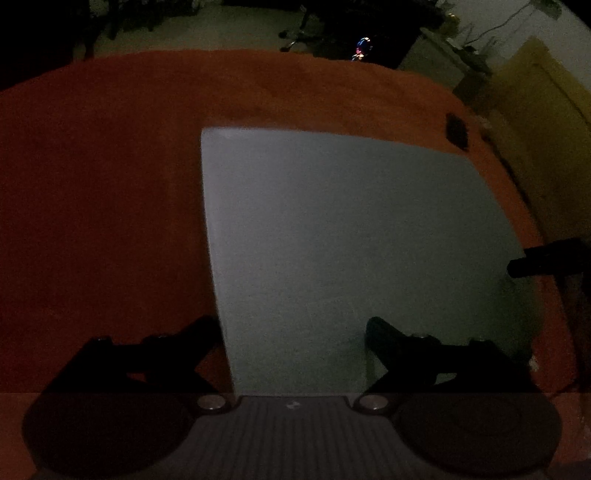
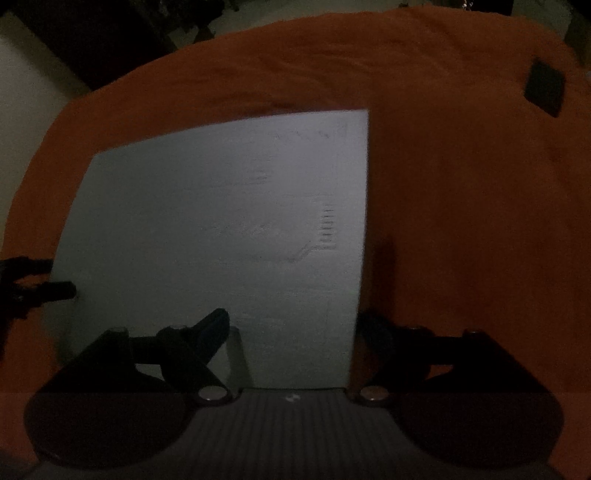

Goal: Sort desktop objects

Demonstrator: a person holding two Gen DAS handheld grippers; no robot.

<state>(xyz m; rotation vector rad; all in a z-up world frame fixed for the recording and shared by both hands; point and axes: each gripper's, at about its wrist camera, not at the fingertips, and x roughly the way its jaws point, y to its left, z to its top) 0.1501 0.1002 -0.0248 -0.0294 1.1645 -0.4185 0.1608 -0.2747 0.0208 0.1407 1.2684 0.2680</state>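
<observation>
The scene is very dark. A large pale grey sheet [image 1: 351,240] lies flat on an orange cloth [image 1: 103,192] covering the table. It also shows in the right wrist view [image 2: 221,229], with faint marks on it. My left gripper [image 1: 291,325] is open and empty over the sheet's near left edge. My right gripper [image 2: 295,321] is open and empty over the sheet's near right edge. A small black flat object [image 2: 546,89] lies on the cloth at the far right; in the left wrist view [image 1: 457,130] it is beyond the sheet's far right corner.
The right gripper's fingers [image 1: 543,260] show at the right edge of the left wrist view. The left gripper's fingers [image 2: 40,288] show at the left edge of the right wrist view. Dark furniture [image 1: 369,33] and pale floor lie beyond the table.
</observation>
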